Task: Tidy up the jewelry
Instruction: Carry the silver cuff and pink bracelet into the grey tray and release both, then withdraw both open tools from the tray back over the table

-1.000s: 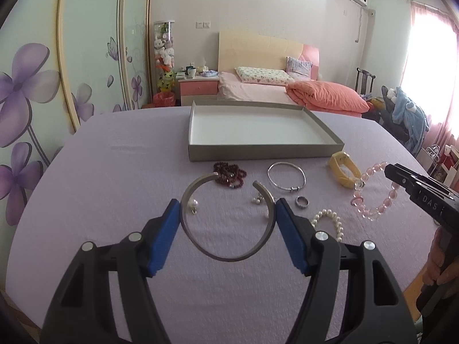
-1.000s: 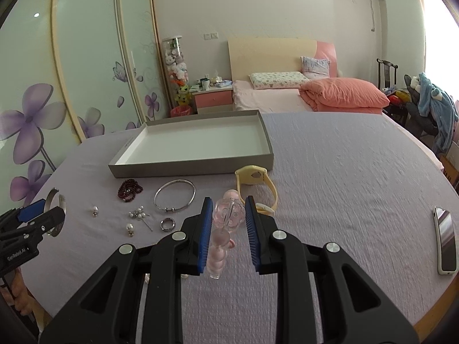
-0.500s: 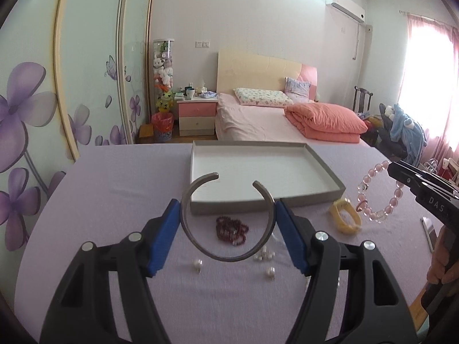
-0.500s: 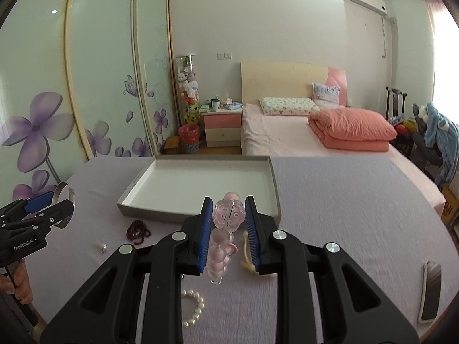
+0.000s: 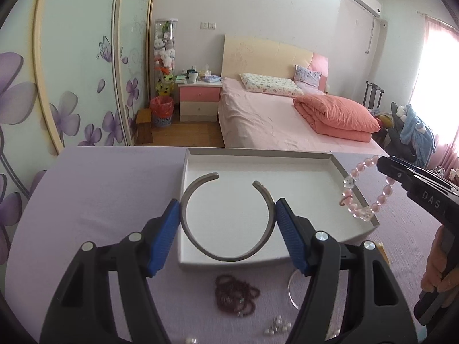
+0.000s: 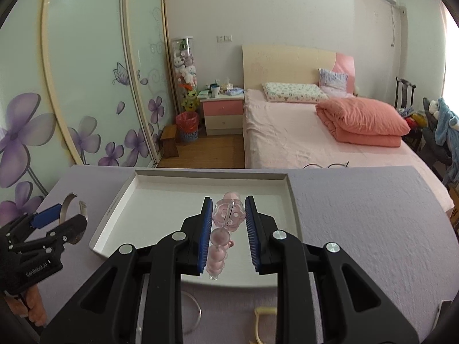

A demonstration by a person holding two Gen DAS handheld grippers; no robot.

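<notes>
My left gripper (image 5: 228,215) is shut on an open silver cuff bangle (image 5: 226,253) and holds it above the near left part of the white tray (image 5: 321,156). My right gripper (image 6: 228,215) is shut on a pink bead bracelet (image 6: 219,238) that hangs above the tray (image 6: 212,176). The bracelet (image 5: 370,189) also shows in the left wrist view, over the tray's right rim. The left gripper with the bangle (image 6: 64,209) shows at the left of the right wrist view.
On the lilac tablecloth (image 5: 100,186) in front of the tray lie a dark red bead bracelet (image 5: 236,298), a thin silver bangle (image 5: 292,289), small pearl pieces (image 5: 276,328) and a yellow band (image 6: 265,314). A bed and nightstand stand beyond the table.
Both grippers have risen and moved forward with their jewelry, from above the loose pieces to over the tray. The loose jewelry now sits low in both views.
</notes>
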